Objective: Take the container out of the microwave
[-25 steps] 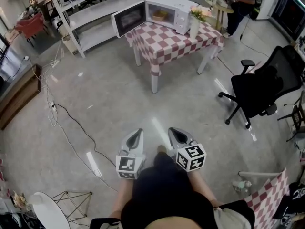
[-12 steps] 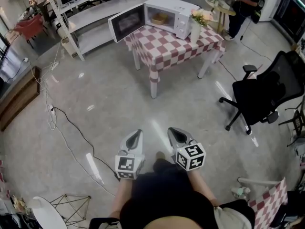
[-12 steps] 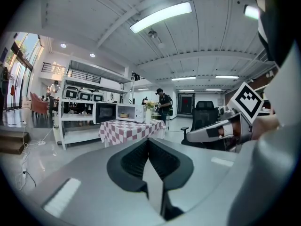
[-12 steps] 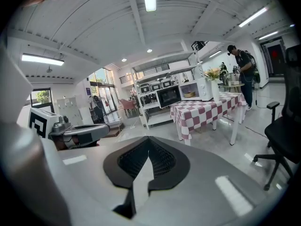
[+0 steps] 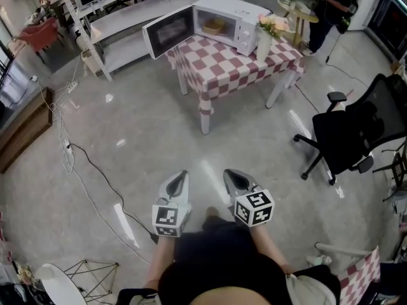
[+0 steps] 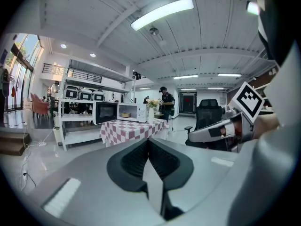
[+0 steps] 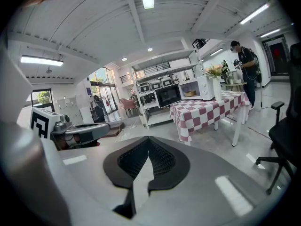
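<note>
Walking across the floor (image 5: 127, 138) toward the checked tabletop (image 5: 236, 61), now somewhat nearer in the head view than a second ago, with the office chair (image 5: 350, 132) slipping off toward the right. Carrying the left tool (image 5: 180, 176) and the right tool (image 5: 231, 174) side by side, low and close to the body, just as before: both with jaws pressed together and empty.

No change at the target itself. Still well apart from the microwave (image 5: 224, 16), standing on the tabletop with its door (image 5: 168, 30) swung wide to the left. Inside the lit cavity, the container (image 5: 213, 25), untouched, a small yellowish shape too far off to make out further. Just right of the microwave, a vase of flowers (image 5: 266, 35).

By this reading, only the approach under way and no part of the removal done. More steps to close the gap, then a need to spread one tool's jaws before reaching through the open door.
</note>
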`<action>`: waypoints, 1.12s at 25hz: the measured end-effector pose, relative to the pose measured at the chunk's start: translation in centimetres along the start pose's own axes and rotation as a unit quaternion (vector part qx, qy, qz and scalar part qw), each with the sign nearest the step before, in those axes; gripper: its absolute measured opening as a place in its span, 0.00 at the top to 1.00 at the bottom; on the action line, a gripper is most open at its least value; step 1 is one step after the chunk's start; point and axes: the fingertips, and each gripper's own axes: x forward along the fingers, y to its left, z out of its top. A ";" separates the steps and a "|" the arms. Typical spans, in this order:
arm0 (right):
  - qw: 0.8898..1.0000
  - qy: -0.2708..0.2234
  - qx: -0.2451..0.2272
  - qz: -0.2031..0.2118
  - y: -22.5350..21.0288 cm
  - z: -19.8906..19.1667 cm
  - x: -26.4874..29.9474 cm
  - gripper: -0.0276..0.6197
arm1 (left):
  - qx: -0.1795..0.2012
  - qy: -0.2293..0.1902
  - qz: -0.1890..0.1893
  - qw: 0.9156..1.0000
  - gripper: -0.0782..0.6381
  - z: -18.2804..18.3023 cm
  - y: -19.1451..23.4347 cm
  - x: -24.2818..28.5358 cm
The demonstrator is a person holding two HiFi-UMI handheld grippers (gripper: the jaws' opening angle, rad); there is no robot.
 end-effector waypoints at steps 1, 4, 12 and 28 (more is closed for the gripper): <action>1.000 0.000 0.001 0.002 -0.2 0.1 0.3 0.95 | 0.000 0.000 0.001 1.000 0.88 0.1 0.1 0.3; 1.000 0.001 0.001 0.007 -0.8 0.4 1.0 0.95 | 0.000 -0.001 0.006 1.000 0.88 0.1 0.3 1.0; 1.000 0.000 -0.004 0.020 -2.3 1.2 2.0 0.96 | -0.004 -0.003 0.023 1.000 0.88 0.1 0.5 2.5; 0.999 0.010 -0.008 0.050 -2.0 0.9 2.0 0.95 | -0.019 -0.003 0.051 0.998 0.88 -0.3 0.0 1.9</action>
